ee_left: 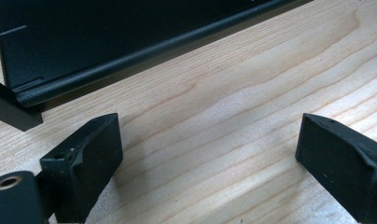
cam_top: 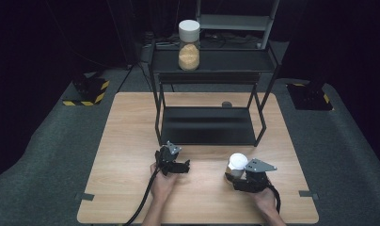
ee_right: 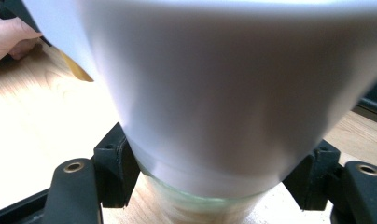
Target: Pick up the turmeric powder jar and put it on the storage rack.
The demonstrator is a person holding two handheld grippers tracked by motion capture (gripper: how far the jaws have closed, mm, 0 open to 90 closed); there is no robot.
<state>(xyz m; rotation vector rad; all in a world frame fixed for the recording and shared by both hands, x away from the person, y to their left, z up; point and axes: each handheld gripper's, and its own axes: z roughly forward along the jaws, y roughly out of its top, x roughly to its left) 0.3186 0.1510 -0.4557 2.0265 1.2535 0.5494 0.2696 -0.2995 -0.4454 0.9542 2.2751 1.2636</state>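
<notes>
A dark room with grey floor surrounds a pale wooden surface, on which a black two-tier rack stands towards the far edge. On its top shelf sits a jar with a white lid, likely already stored. A second jar stands on the surface near the right front; the right hand-held gripper has its jaws clamped on the glass just below the white lid, probably to lift it to the rack. The left hand-held gripper rests near the rack's lower shelf, jaws wide apart and empty. No labels or writing are readable.
</notes>
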